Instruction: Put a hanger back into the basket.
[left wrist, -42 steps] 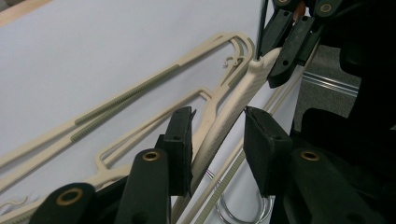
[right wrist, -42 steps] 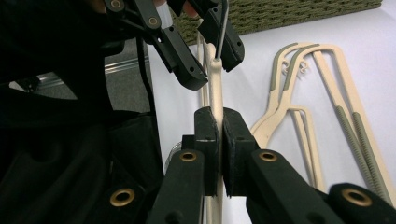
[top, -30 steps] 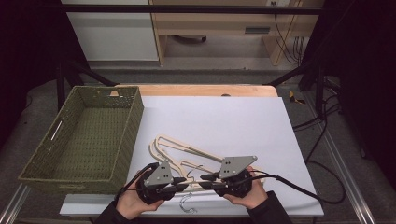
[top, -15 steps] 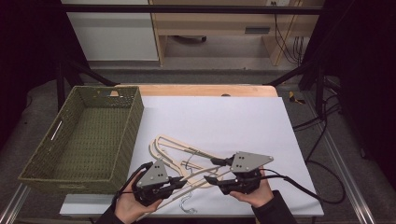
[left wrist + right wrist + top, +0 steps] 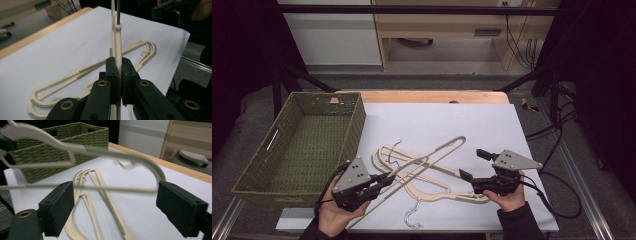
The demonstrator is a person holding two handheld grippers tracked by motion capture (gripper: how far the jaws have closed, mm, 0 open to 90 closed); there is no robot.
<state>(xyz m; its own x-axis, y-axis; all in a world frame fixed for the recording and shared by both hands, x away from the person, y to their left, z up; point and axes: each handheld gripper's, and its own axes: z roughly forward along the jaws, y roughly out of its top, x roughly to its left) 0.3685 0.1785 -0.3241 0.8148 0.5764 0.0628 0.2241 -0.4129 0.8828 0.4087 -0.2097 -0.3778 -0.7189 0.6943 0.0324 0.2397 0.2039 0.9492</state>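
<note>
A: Woven green rectangular basket left of the white sheet, nothing inside.

B: Cream plastic coat hanger lifted above two more hangers lying flat; long axis slanting up-right, away from the basket.

A: Left gripper clamped on its near end. Right gripper just been opening, jaws wide, nothing pressed between.

The lifted hanger is cream plastic, thin and long, with rounded ends. It is raised off the white sheet and tilted, and its near part is pinched between the black pads. Its far rounded end points toward the back of the table. Two other cream hangers lie flat on the sheet, overlapping, under the raised one.
</note>
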